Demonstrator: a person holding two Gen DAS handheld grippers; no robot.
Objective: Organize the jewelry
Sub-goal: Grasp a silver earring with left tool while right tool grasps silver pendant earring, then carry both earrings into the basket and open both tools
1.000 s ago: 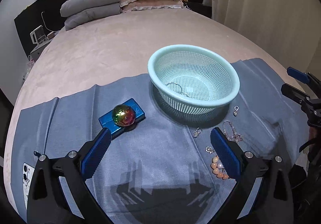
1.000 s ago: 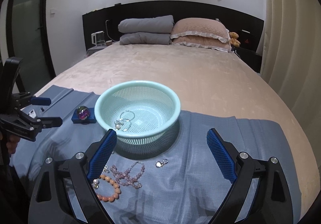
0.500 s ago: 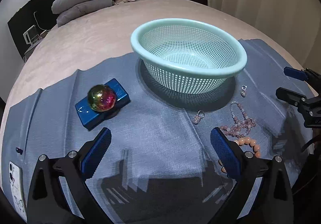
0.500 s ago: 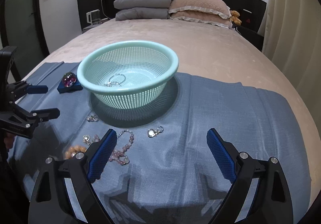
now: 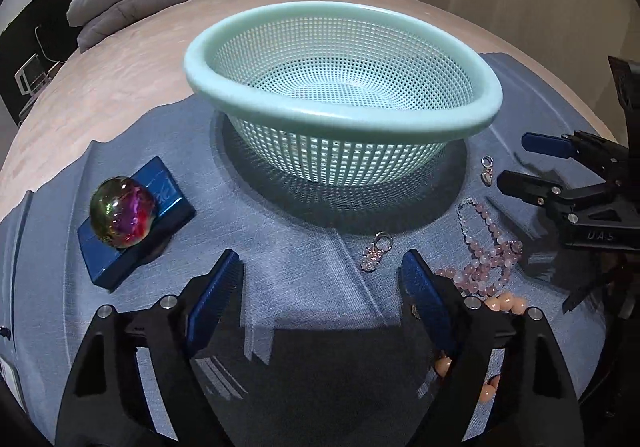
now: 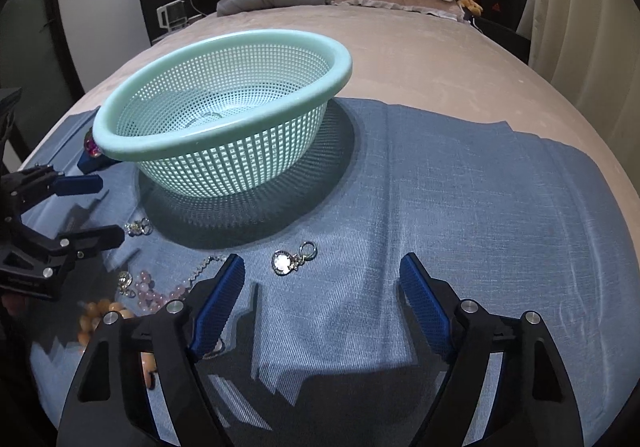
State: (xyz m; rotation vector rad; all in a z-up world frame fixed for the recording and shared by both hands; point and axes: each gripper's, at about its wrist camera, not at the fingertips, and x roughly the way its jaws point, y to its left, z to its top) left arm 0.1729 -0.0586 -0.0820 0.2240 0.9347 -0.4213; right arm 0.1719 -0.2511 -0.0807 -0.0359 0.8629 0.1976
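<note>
Hovering over bare blue cloth (image 6: 460, 187) beside the basket (image 5: 340, 119) rim — both tools, wide, just narrowing, empty.

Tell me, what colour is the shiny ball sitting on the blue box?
The ball swirls green, red and purple; the left wrist view shows it best.

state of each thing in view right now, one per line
left gripper: open, jaws just closing, nothing between them
right gripper: open, jaws just closing, nothing between them
green mesh basket: upright on the blue cloth
round crystal pendant: loose on the cloth
pink bead bracelet: loose on the cloth
</note>
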